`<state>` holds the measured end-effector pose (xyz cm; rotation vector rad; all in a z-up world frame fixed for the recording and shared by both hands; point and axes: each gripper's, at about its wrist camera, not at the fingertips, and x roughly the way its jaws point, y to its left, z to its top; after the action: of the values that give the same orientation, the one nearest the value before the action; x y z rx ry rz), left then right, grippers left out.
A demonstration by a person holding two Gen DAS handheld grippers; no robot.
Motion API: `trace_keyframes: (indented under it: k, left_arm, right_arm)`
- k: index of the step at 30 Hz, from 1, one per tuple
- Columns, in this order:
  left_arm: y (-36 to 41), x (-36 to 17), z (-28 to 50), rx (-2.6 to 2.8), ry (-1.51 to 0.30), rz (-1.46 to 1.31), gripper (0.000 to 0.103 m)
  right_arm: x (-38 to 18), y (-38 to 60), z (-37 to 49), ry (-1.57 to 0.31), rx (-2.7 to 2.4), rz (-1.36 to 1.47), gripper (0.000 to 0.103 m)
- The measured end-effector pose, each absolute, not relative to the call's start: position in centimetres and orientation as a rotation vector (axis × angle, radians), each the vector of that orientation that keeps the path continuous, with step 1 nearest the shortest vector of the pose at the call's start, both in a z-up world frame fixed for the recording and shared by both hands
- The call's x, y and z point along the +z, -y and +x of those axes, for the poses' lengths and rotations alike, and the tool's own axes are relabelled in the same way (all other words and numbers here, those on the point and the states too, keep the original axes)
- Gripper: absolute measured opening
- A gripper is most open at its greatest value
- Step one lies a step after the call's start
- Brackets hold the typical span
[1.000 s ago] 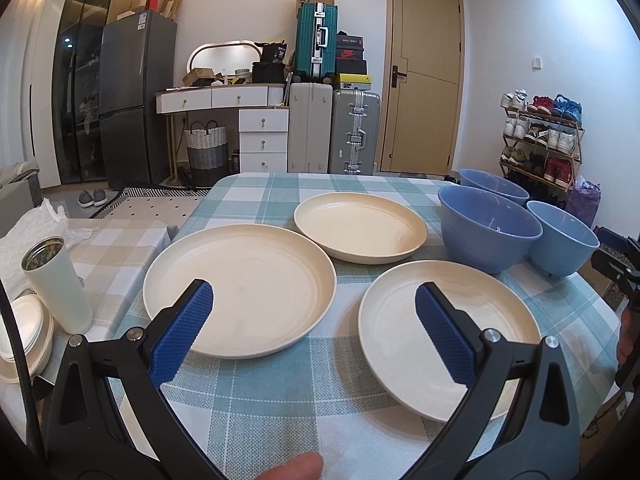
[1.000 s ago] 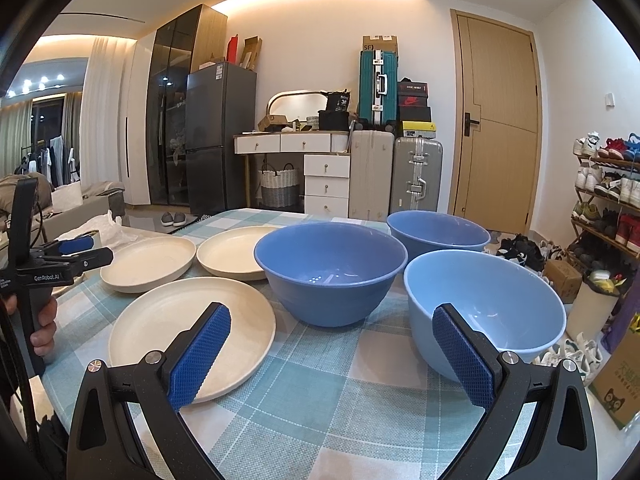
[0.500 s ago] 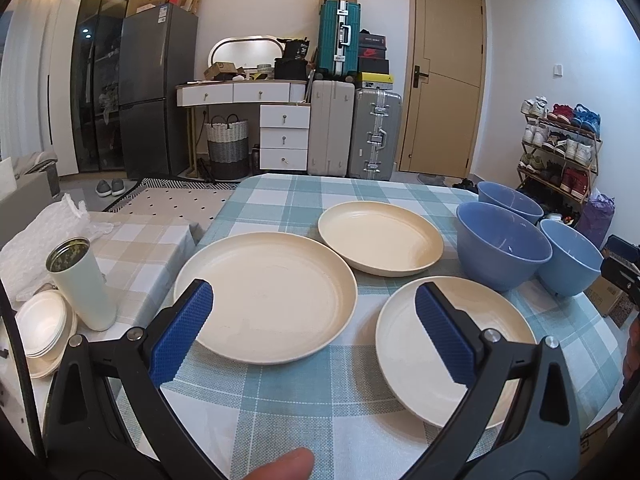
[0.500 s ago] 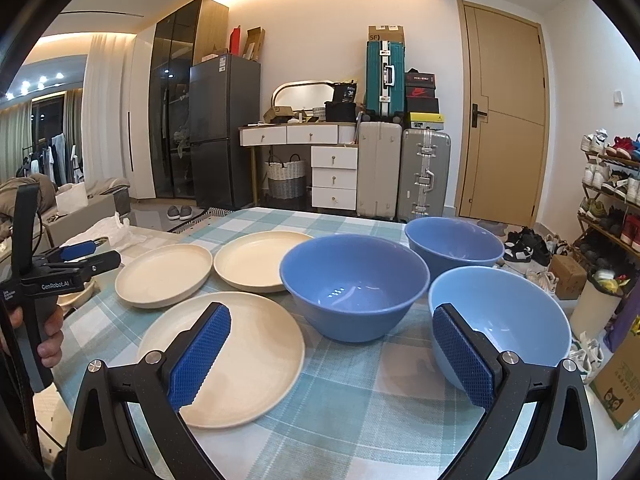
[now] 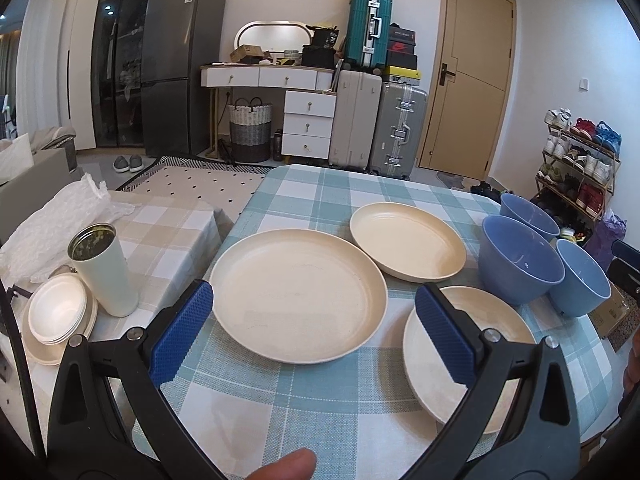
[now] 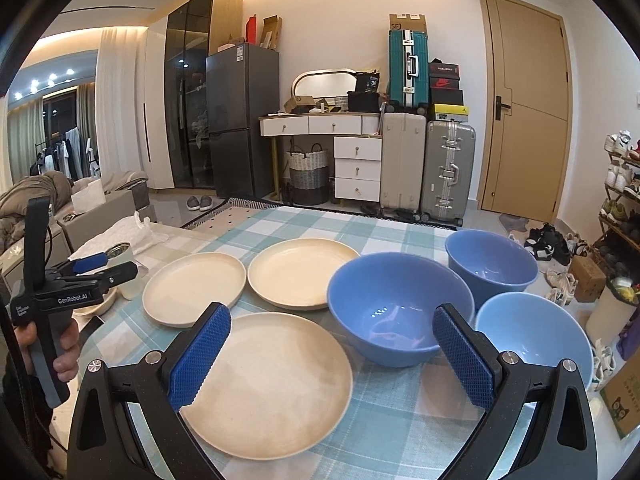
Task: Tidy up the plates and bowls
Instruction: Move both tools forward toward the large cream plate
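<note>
Plates and bowls sit spread out on our checked tablecloth (image 5: 320,192), none of them stacked. We hold our left gripper (image 5: 314,332) above the near edge of the table with its blue-padded jaws wide apart and nothing between them. Framed between its fingers is the large cream plate (image 5: 298,294), lying flat. A second cream plate (image 5: 408,242) lies just behind it to the right, and a third cream plate (image 5: 496,344) lies near us on the right, partly hidden behind the right finger.

We hold our right gripper (image 6: 332,356) spread open and empty too, hovering over the near side of the table. In its view the third plate (image 6: 272,380) is closest on the left, and the dark blue bowl (image 6: 400,308) stands upright straight ahead. A second dark blue bowl (image 6: 492,264) stands behind it to the right, and a light blue bowl (image 6: 532,340) stands nearest on the right, partly behind the right finger. The three bowls cluster close together; we cannot tell whether they touch.

Off the left side, on a beige checked surface, stand a white tumbler (image 5: 104,276) and a stack of small white dishes (image 5: 58,312). Our hand (image 6: 64,352) grips the left gripper's handle.
</note>
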<state>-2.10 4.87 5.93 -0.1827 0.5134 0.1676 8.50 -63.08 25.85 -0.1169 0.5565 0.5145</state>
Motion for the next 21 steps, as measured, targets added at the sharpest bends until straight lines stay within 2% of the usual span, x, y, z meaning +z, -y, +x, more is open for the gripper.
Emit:
trace_keyframes:
  k: [21]
  left_arm:
    - [-8.1,5.8,0.9,0.226,-0.603,-0.227,0.101]
  right_arm:
    - [26.6,55.2,11.8,-0.684,0.606,-0.136,0.103]
